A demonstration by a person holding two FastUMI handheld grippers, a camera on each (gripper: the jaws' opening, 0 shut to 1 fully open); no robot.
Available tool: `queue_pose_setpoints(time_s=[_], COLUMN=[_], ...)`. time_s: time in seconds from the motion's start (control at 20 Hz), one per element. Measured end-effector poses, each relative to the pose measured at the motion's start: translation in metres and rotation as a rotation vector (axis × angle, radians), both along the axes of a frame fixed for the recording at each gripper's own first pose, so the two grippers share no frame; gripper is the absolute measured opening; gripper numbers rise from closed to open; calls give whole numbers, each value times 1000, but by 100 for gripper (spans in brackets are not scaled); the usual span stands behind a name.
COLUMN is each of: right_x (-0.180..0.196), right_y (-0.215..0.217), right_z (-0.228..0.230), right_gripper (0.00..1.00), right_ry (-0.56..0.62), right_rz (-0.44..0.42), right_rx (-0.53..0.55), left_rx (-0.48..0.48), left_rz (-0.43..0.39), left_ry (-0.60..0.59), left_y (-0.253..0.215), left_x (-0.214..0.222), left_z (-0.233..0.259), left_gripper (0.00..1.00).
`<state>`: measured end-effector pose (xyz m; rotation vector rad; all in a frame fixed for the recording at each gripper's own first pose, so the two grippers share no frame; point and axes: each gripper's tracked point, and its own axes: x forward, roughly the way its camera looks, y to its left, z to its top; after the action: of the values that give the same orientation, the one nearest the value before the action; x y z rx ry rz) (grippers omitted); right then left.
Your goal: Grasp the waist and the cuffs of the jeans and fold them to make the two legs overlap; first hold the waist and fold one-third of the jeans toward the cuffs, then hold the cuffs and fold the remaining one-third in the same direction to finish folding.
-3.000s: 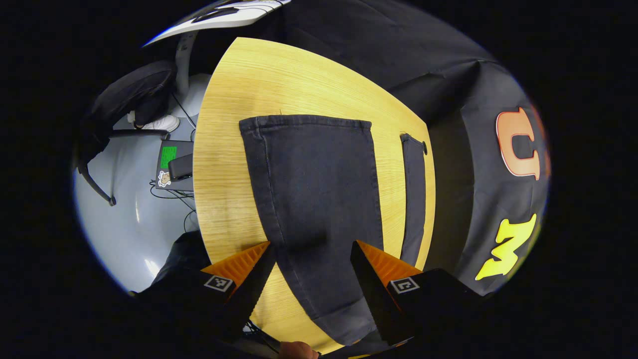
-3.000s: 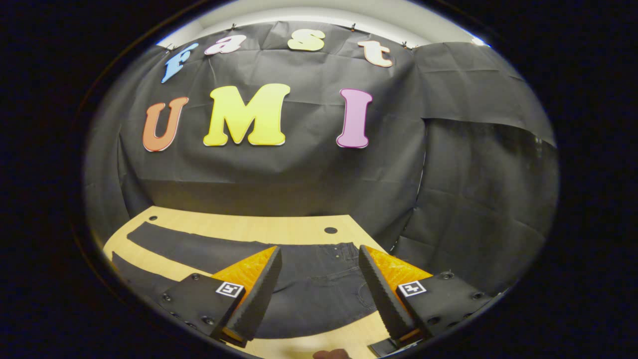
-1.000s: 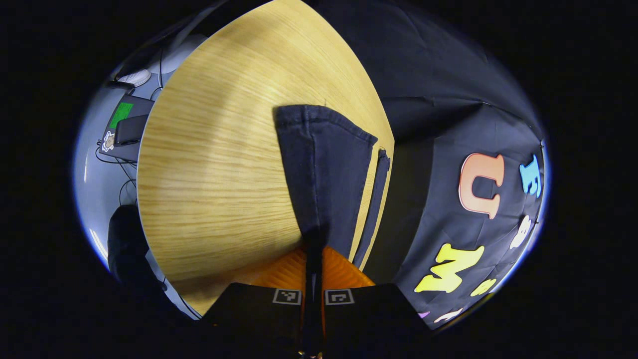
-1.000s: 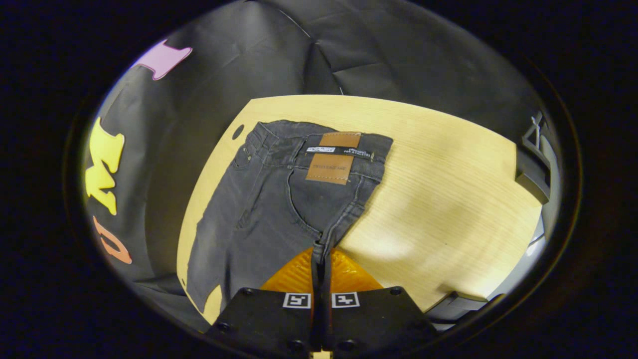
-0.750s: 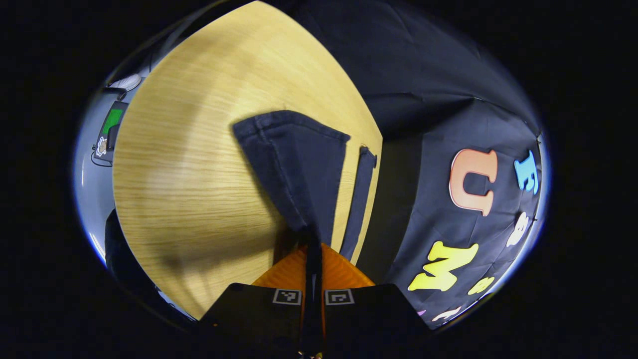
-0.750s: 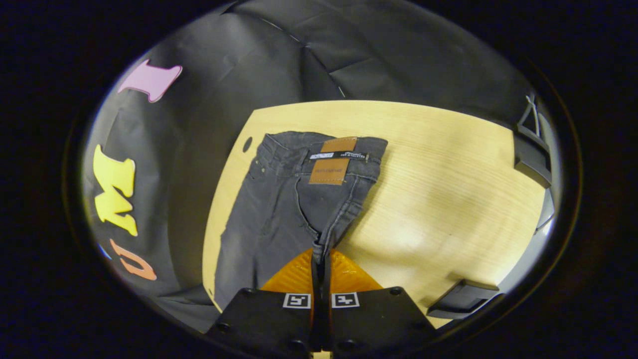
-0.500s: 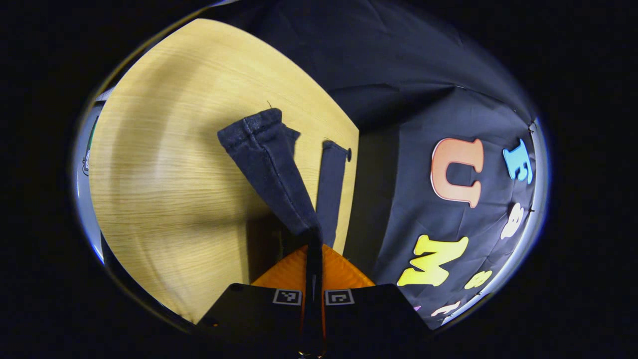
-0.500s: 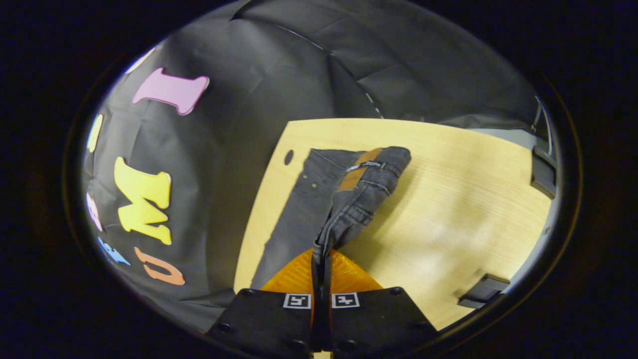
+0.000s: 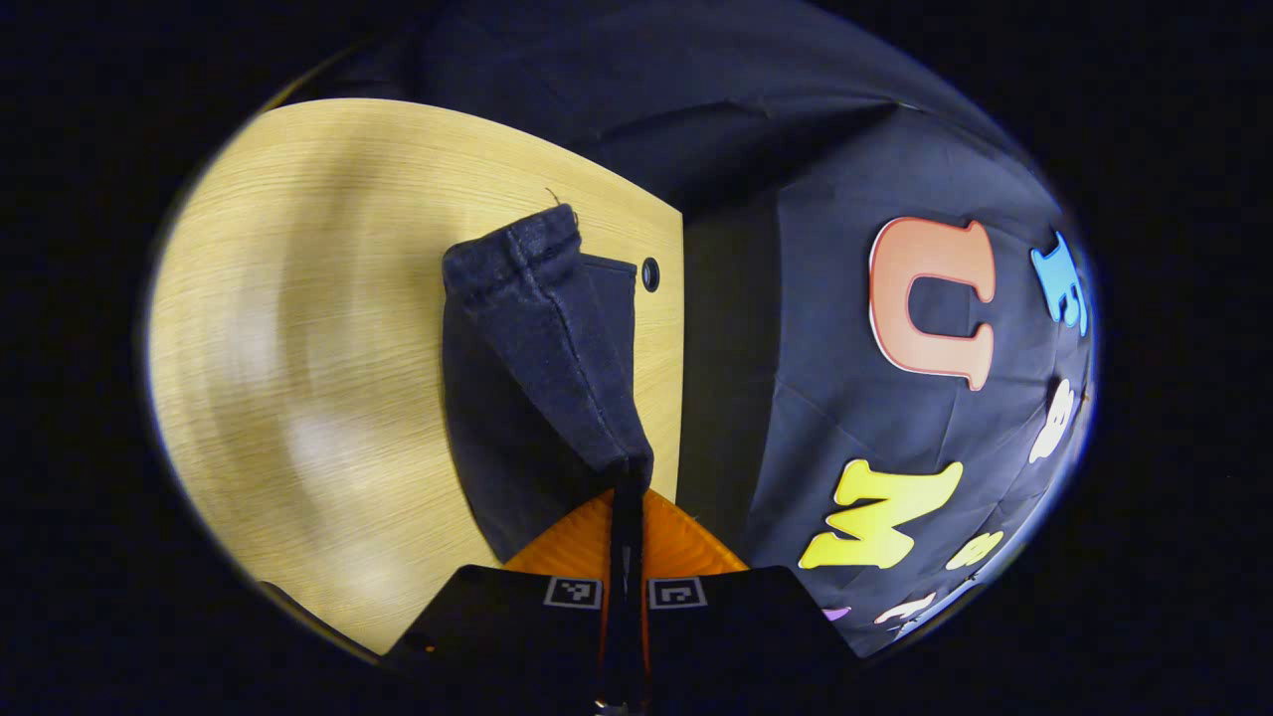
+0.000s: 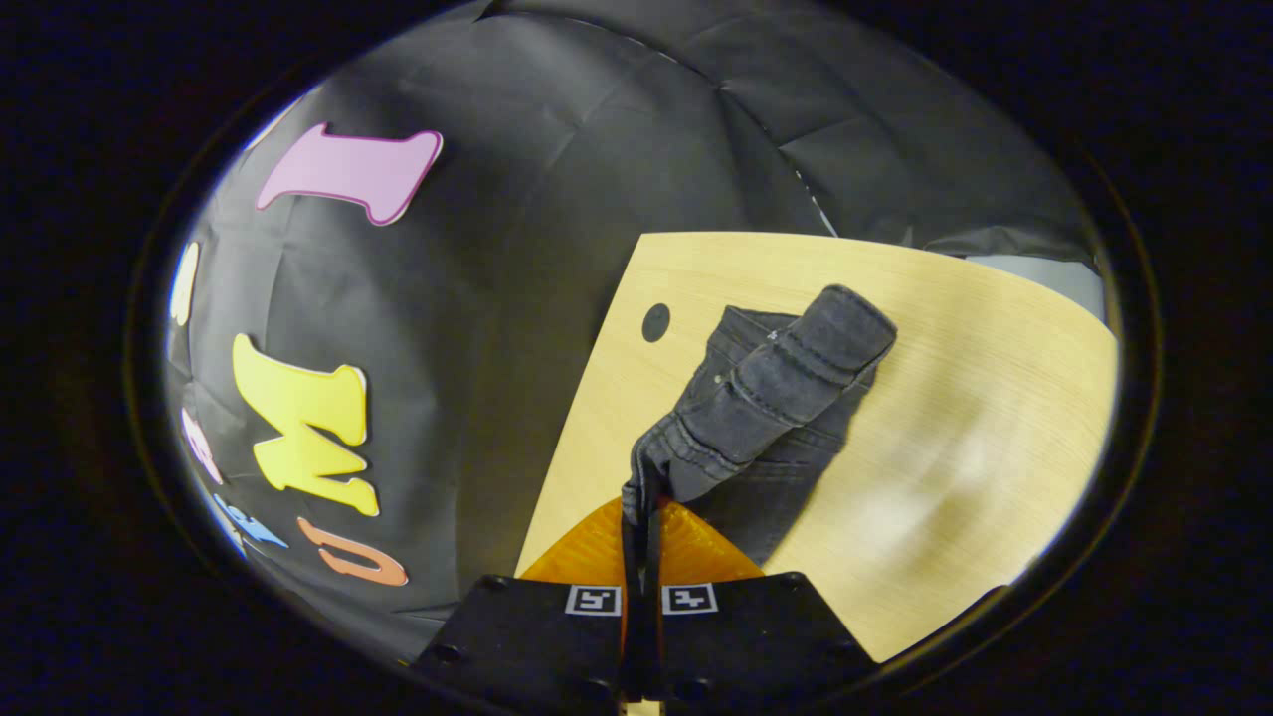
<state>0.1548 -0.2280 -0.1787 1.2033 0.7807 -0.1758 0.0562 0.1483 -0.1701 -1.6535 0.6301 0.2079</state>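
The left claw (image 9: 627, 497) is pinched tight on the jeans (image 9: 542, 358) at a leg, the cuff (image 9: 512, 254) held up ahead of it and draped over the other leg on the tabletop (image 9: 298, 378). Bare wood spreads left of this claw; the tabletop's edge and a small hole (image 9: 650, 273) lie just right. The right claw (image 10: 641, 512) is clamped on the waist end (image 10: 786, 383), which rises ahead of it, the far edge close by on its left. The cloth's underside is hidden.
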Motion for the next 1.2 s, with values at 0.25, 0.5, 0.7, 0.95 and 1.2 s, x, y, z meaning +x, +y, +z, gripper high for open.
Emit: queue_pose_setpoints(time_s=[0.25,0.5,0.7,0.95,1.2], right_x=[54,95,106,110,117], right_y=[7,10,9,11,18], right_z=[-27,-67,-98,-115,-101], right_gripper=[0,1,1,0,6], right_ry=[42,109,152,161,65], right_rz=[-5,-14,-30,-38,-31], right_rx=[-39,-67,-85,-98,-76], left_rx=[57,82,94,141,316], left_rz=[-81,-151,-182,-224,-258], left_ry=[17,94,129,141,84], left_y=[-2,-10,-15,-18,-20], left_x=[75,131,155,161,165], left_z=[-19,-66,-93,-112,-121], left_gripper=[3,3,3,3,8])
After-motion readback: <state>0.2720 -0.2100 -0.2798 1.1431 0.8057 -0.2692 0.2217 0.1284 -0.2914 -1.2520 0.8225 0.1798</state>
